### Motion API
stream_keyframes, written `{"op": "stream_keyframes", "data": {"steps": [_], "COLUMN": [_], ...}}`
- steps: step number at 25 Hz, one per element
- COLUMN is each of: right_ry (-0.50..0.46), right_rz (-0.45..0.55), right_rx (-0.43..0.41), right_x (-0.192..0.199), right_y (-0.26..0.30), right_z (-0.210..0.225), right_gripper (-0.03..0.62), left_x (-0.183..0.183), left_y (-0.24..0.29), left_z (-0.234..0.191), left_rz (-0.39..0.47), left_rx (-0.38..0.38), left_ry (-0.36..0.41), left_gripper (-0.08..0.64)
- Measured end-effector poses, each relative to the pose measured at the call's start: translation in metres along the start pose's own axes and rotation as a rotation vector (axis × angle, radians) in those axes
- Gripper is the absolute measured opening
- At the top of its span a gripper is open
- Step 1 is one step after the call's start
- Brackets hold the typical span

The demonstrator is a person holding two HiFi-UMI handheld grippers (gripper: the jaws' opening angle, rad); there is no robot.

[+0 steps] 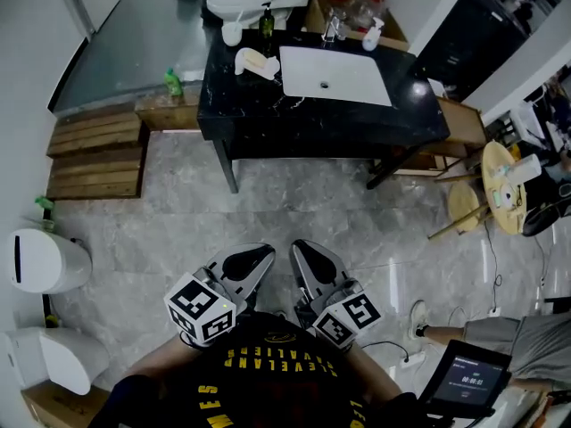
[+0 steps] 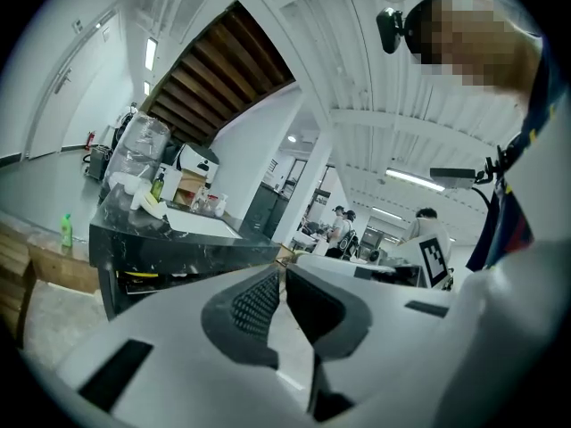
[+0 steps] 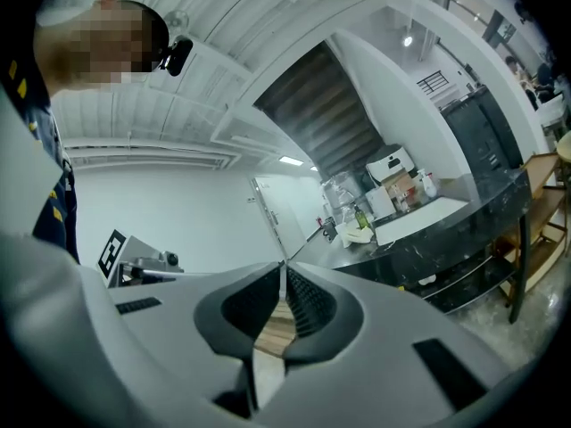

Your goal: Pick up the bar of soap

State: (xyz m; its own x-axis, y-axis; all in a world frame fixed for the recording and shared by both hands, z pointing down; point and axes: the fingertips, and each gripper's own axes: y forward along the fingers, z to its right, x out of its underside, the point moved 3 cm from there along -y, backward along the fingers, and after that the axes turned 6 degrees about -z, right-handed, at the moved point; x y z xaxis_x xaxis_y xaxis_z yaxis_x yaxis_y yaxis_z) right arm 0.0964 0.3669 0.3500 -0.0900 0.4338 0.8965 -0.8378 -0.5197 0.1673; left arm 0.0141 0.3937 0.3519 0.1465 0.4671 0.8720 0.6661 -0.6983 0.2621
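The bar of soap is pale yellow and lies on a white dish on the black counter, just left of the white sink. Both grippers are held low near my chest, far from the counter. My left gripper and right gripper point toward the counter, each shut with nothing between the jaws. In the left gripper view, the left gripper has its tips together, and the soap shows far off. The right gripper is likewise shut, with the soap small in the distance.
A dark bottle, a white cup and a faucet stand on the counter. Wooden pallets and a green bottle sit to the left, white bins nearer me. Wooden stools stand to the right. Grey tile floor lies between me and the counter.
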Motion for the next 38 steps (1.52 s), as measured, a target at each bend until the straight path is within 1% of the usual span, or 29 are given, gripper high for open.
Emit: {"op": "stream_keyframes", "data": {"steps": [6,12,16,19,22,25,29,32,38], "right_ry": [0.02,0.03,0.022,0.036,0.059,0.071,0.072,0.054,0.069], "right_rz": [-0.013,-0.053,-0.066,-0.082,-0.096,-0.092,-0.088,-0.079,-0.096], "right_rx": [0.06,0.051,0.061,0.057,0.041,0.02,-0.002,-0.023,-0.048], "right_x": [-0.026,-0.03,-0.039,-0.039,-0.038,-0.042,-0.052,-0.061,-0.089], "right_y": [0.077,0.14,0.161,0.176,0.195,0.215,0.232,0.241,0.277], "right_z": [0.016,0.018,0.022,0.025,0.038,0.053,0.057,0.06,0.114], "right_gripper": [0.018,0.018,0.018,0.018,0.018,0.018,0.018,0.018,0.018], "left_x": [-0.043,-0.056,-0.061,-0.065,-0.066,-0.073,-0.089,-0.098,-0.129], "left_y": [-0.003,-0.008,-0.009,-0.007,0.003,0.011,0.006,0.007,0.056], "left_z": [-0.075,-0.135,-0.158,-0.169,-0.184,-0.203,-0.22,-0.228,-0.26], "left_rz": [0.022,0.004,0.009,0.008,-0.002,-0.003,0.021,0.041,0.041], "left_rx": [0.014,0.022,0.02,0.026,0.023,-0.004,-0.061,-0.085,-0.11], "left_ry": [-0.013,0.014,-0.021,-0.037,-0.043,-0.043,-0.028,-0.019,-0.025], "left_gripper": [0.015,0.015,0.017,0.017,0.017,0.017,0.017,0.017,0.017]}}
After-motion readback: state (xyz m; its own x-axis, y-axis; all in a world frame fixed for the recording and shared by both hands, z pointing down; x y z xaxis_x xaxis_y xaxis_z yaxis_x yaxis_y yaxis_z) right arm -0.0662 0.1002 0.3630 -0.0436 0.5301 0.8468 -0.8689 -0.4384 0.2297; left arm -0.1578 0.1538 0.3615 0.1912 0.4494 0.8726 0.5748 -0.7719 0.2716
